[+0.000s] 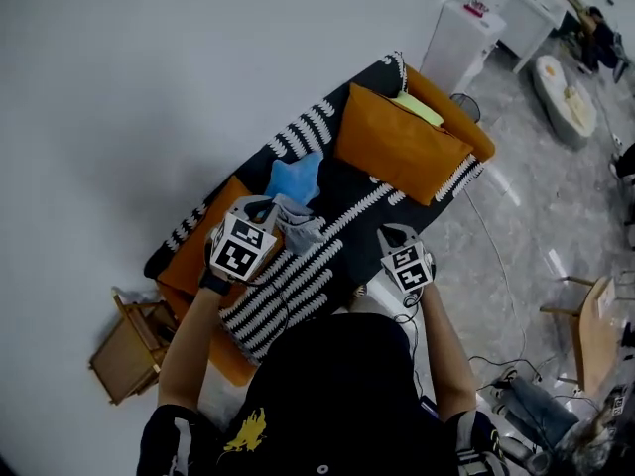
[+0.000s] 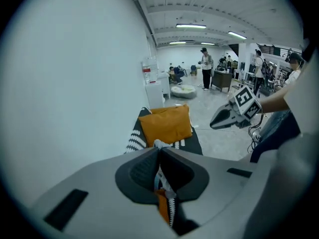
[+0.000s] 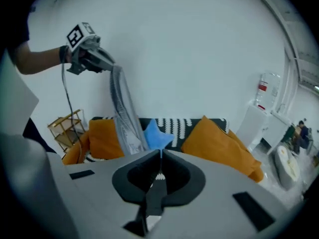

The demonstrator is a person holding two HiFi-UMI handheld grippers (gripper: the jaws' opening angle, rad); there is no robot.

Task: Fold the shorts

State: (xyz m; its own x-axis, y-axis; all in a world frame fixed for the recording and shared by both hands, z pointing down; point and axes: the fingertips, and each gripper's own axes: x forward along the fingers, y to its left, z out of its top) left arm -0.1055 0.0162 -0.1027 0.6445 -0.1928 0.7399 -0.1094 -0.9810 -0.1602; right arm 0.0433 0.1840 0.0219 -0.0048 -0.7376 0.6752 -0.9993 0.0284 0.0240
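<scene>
One sofa [image 1: 298,284], striped cover. Grey shorts [image 3: 124,118] hang bunched above its near left end, one edge clamped in the left tongs [image 3: 107,63]. Right tongs [image 2: 213,124] closed on nothing, apart to the right. Step, as judged: holding the shorts up to spread them. Next: right tongs open and take the opposite corner.

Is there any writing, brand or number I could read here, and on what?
No text here is readable.
Two black-and-white marker cubes: square codes, no letters.
Red label on the tall white unit: too small to read.
Yellow print on the person's black shirt: a shape, no letters legible.
</scene>
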